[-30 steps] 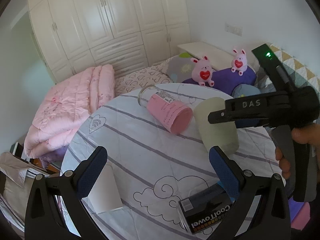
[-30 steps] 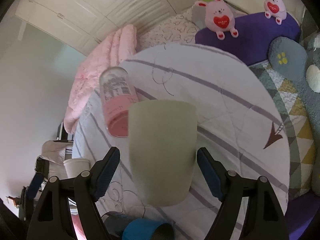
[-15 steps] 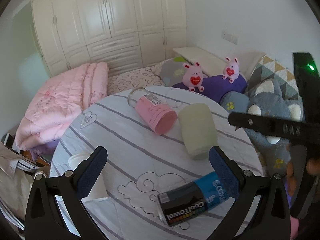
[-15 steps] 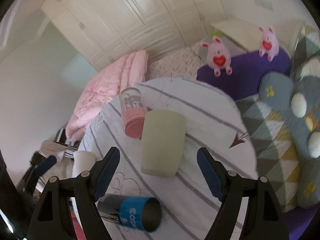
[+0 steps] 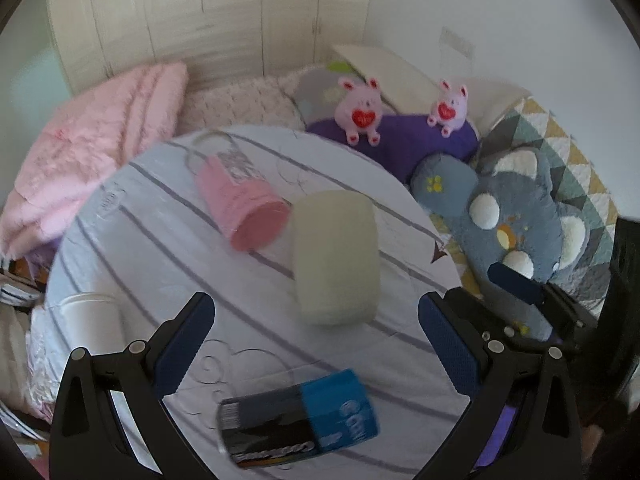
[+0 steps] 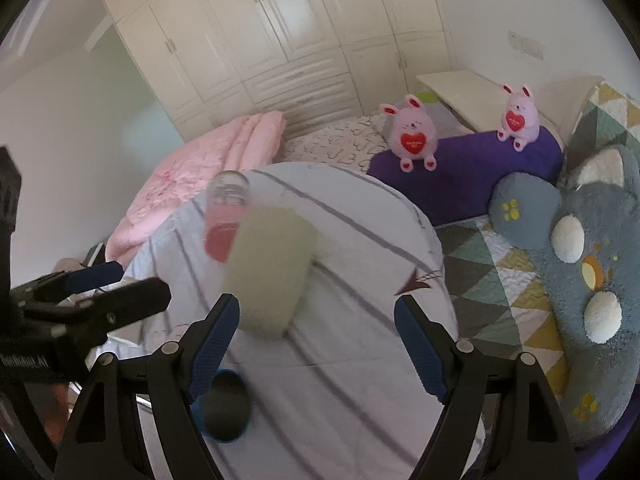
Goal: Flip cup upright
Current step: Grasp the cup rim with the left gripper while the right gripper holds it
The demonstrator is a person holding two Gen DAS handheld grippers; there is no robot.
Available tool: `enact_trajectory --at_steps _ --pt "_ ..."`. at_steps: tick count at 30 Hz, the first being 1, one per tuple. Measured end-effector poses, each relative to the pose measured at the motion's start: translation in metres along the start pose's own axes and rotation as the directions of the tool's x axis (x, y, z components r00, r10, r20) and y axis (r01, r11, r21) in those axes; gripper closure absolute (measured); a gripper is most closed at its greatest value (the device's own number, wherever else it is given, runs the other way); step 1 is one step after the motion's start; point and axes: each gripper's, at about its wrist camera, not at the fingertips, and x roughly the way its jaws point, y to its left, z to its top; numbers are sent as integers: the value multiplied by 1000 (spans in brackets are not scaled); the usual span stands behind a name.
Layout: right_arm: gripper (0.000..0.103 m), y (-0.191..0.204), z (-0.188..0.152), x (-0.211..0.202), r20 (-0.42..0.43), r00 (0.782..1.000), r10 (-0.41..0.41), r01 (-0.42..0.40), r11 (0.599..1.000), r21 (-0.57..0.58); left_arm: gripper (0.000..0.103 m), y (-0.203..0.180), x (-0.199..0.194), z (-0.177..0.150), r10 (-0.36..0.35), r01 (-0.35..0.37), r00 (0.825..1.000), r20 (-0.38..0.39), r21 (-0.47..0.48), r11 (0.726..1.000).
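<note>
A pale green cup (image 5: 336,256) stands on the round cloth-covered table (image 5: 168,248), base up, wider rim down; it also shows in the right wrist view (image 6: 270,270). My left gripper (image 5: 316,344) is open and empty, held back above the table's near side. My right gripper (image 6: 316,344) is open and empty, above and behind the cup, not touching it. The right gripper's blue fingertip (image 5: 516,288) shows at the right edge of the left wrist view.
A pink-sleeved glass (image 5: 240,200) lies on its side beside the cup. A blue and black can (image 5: 300,420) lies near the front edge. A white paper cup (image 5: 94,320) stands at the left. Plush toys (image 5: 360,110) and cushions (image 5: 520,220) lie on the bed behind.
Both grippers have pulled back and up from the table. The right gripper, close around the green cup a second ago, is now well clear of it. The cup stays in place.
</note>
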Motion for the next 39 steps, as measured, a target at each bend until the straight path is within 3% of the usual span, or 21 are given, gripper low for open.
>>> enact_trajectory --at_steps 3,6,10,22,24,27,39 --pt "22 -11 1 4 5 1000 -7 7 1000 -15 0 -6 13 12 -48 47 998 -38 -22 999" --pt "22 -18 3 13 -5 1000 -19 18 998 -53 0 -11 40 24 -13 10 992 -123 -25 1000" --pt "22 -27 3 24 -31 999 33 -35 996 -80 0 -12 76 34 10 -23 978 -207 -62 998" --pt "22 -25 9 52 -86 990 114 -125 982 -140 1 -21 130 49 75 -93 943 -324 -41 995" --pt "22 -23 9 56 -85 990 113 -125 980 -152 5 -21 134 51 73 -96 944 -321 -56 994" --pt "22 -22 8 61 -100 988 120 -135 979 -156 22 -19 139 53 75 -98 941 -330 -53 994" --pt "22 -16 1 59 -118 980 159 -177 971 -158 22 -26 100 51 71 -71 983 -167 6 997"
